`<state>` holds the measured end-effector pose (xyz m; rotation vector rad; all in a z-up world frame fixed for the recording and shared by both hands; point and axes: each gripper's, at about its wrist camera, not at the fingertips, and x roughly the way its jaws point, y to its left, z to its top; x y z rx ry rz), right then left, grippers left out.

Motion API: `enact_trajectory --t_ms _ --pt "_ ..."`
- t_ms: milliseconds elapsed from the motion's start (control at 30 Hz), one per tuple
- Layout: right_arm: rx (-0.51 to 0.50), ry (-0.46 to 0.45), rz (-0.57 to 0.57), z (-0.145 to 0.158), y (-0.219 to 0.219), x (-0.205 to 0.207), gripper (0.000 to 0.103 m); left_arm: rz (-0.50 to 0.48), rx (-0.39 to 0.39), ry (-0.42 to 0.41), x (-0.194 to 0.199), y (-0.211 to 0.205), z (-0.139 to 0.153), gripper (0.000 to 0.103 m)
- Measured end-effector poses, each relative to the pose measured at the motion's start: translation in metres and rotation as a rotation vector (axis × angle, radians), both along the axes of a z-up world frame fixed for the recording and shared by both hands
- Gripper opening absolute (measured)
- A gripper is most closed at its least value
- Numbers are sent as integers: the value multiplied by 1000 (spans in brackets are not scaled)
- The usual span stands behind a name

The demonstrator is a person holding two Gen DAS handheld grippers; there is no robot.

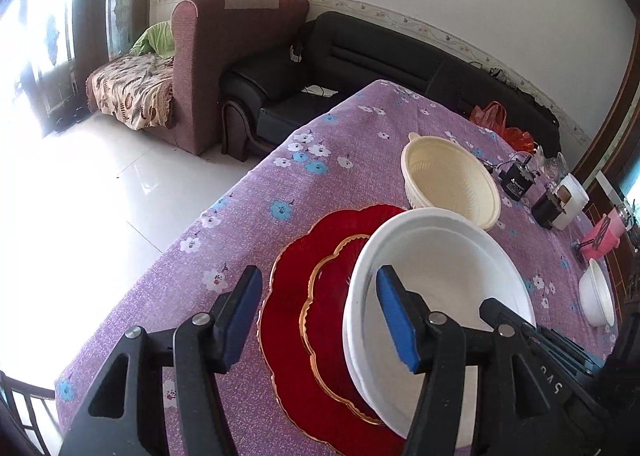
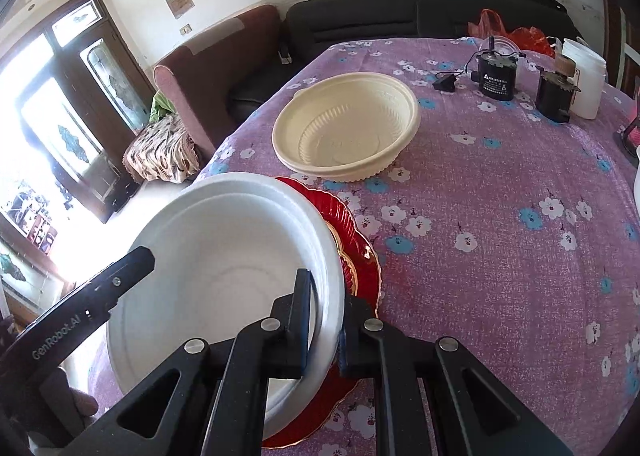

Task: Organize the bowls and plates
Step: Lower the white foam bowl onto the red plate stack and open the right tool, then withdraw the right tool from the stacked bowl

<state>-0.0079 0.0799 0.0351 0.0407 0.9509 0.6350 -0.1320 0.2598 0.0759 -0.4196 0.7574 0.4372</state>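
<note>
The white bowl (image 2: 224, 256) sits over the scalloped plate (image 1: 296, 320), perhaps resting on it; the ribbed bowl (image 2: 346, 128) lies behind.

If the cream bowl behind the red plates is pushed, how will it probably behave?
The cream bowl looks like thin moulded plastic with a ribbed wall, so it is probably light and slightly flexible. Its wide base on the purple tablecloth suggests it would slide rather than tip, perhaps dragging the cloth.

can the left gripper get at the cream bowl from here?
Probably yes. The left gripper is open and holds nothing, and the cream bowl sits uncovered on the tablecloth, past the white bowl that the right gripper clamps.
</note>
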Motion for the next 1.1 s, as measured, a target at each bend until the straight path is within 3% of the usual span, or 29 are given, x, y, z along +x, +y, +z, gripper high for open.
enact_trajectory --t_ms 233,267,367,400,733,1100 --pt "-36 -86 22 10 14 -10 13 13 -16 -65 -26 -2 18 69" --pt "-33 -94 23 11 14 -12 17 17 -16 -77 -30 -2 21 70" --pt "-3 -107 18 16 10 -14 56 21 -30 -109 -40 -4 30 71" --pt "10 -113 14 18 8 -15 59 19 -30 -118 -43 -6 33 71" --pt "122 -181 -17 55 -45 -47 61 -30 39 -144 -58 -46 53 79" --pt "133 -189 -72 46 -123 -56 63 -162 89 -99 -35 -118 58 81"
